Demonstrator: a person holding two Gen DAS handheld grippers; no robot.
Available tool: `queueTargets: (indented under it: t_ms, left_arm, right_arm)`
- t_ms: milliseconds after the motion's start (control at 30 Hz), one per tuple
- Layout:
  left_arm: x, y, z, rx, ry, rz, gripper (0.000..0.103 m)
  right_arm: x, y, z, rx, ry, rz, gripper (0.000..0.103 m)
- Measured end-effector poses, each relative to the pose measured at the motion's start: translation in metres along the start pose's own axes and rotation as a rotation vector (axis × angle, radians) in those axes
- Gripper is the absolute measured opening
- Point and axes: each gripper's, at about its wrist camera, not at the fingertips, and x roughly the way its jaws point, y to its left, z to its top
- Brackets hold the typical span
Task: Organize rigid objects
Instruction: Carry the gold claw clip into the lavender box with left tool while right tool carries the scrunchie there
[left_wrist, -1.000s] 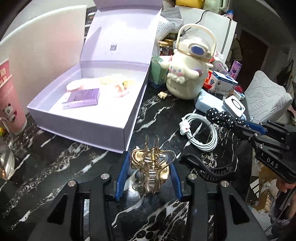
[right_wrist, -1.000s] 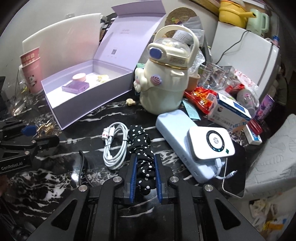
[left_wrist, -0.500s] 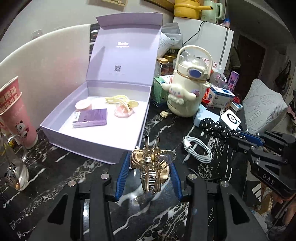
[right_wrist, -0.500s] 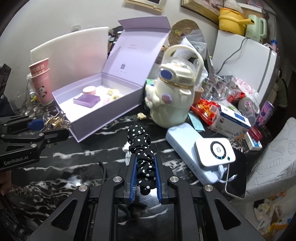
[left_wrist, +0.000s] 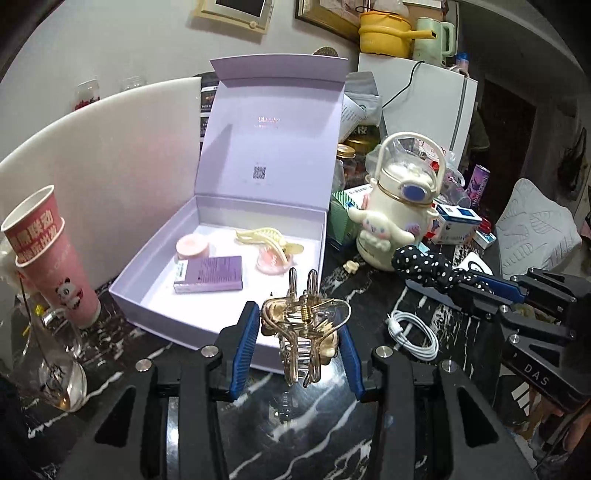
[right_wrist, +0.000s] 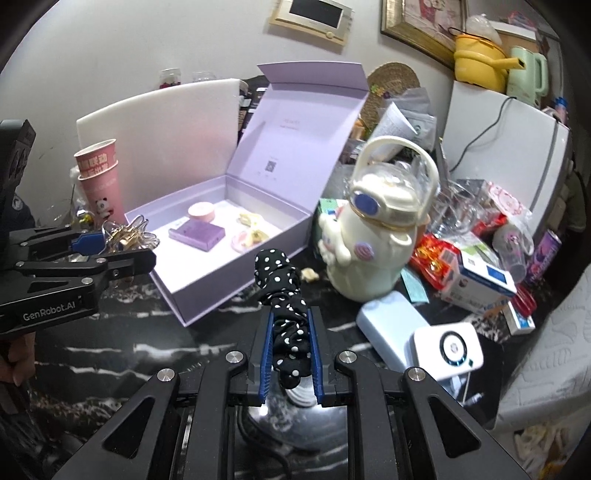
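My left gripper (left_wrist: 300, 328) is shut on a gold and clear hair claw clip (left_wrist: 303, 325), held above the black marble table just before the front wall of the open lilac box (left_wrist: 229, 332). The same clip (right_wrist: 127, 236) shows in the right wrist view at the left gripper (right_wrist: 122, 247). My right gripper (right_wrist: 291, 336) is shut on a black scrunchie with white dots (right_wrist: 282, 295), lifted off the table right of the box (right_wrist: 236, 291). Inside the box lie a purple carton (left_wrist: 209, 274), a pink round tin (left_wrist: 192, 246) and a pale yellow claw clip (left_wrist: 264, 240).
A cream cartoon bottle (left_wrist: 397, 221) stands right of the box. A white coiled cable (left_wrist: 413, 334) lies on the table. Stacked pink paper cups (left_wrist: 51, 262) and a glass (left_wrist: 55, 362) stand at the left. A pale blue power bank (right_wrist: 391, 321) and white device (right_wrist: 448, 349) lie at the right.
Both grippers have risen from the table with their loads, and the box and bottle now look farther off and lower. The cable stayed on the table.
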Motion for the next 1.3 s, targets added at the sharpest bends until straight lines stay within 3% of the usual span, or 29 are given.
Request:
queueTargets:
  t_ms: [600, 1300]
  left_arm:
    - [0.022, 0.024, 0.034, 0.008, -0.001, 0.018, 0.041]
    - [0.060, 0.062, 0.087, 0.012, -0.012, 0.035, 0.041]
  right_arm:
    - [0.025, 0.019, 0.047, -0.032, -0.039, 0.038, 0.017]
    - [0.071, 0.031, 0.099, -0.054, -0.043, 0.021, 0.017]
